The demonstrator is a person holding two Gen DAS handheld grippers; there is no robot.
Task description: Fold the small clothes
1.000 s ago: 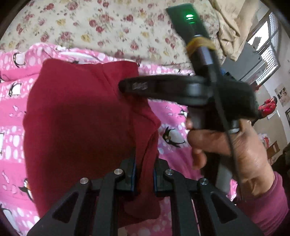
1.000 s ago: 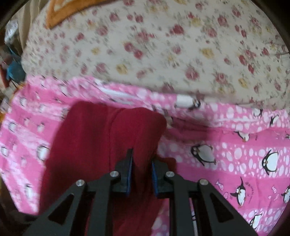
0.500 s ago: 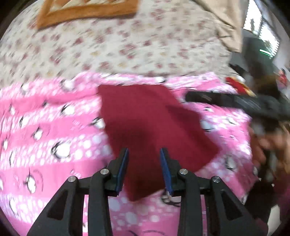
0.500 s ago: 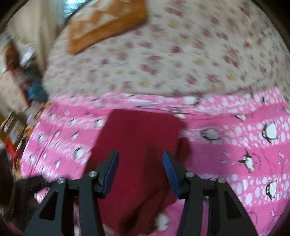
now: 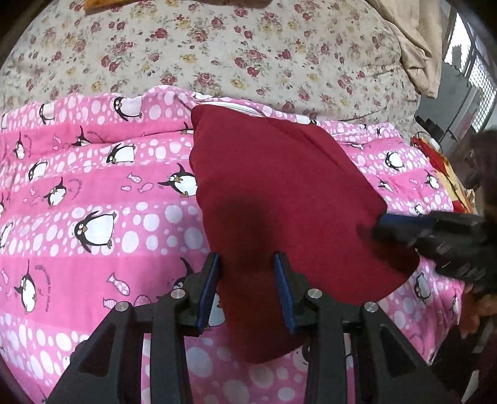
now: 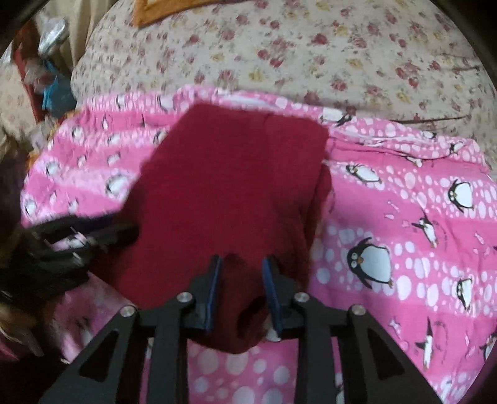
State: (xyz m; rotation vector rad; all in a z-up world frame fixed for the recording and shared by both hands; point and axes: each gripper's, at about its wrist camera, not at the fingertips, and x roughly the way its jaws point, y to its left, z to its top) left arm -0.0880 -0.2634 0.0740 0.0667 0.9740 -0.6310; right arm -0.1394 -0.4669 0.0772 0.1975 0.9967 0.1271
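Cloth first: a dark red garment [image 5: 279, 192] is lying folded into a rough rectangle on the pink penguin blanket [image 5: 93, 217], with its far edge nearly reaching the seam where that blanket is meeting the floral bedspread [image 5: 248, 46]. It is looking soft, light and limp, a knit that will sag and drag along the blanket rather than hold a shape, so any lifted corner is likely to droop. Best holds, by my judgement, are the two near corners or the thick folded near edge, where several layers are giving the pads something to bite.

Over the garment's near end, the left gripper [image 5: 247, 292] is hovering with its jaws apart, the cloth showing between them but not pinched; they have just been opening. Beside the garment's right edge in the left wrist view, the right gripper [image 6: 240, 293] is reaching in, and in its own view its jaws are also standing apart above the near hem, having just been closing partway, with cloth between the blue pads and no visible pinch.

Outward from the garment, an orange-bordered cushion [image 6: 161, 12] is sitting far up the bedspread, a beige cloth [image 5: 413, 46] is draping off to the right, and a barred window [image 5: 478, 71] is showing beyond that.
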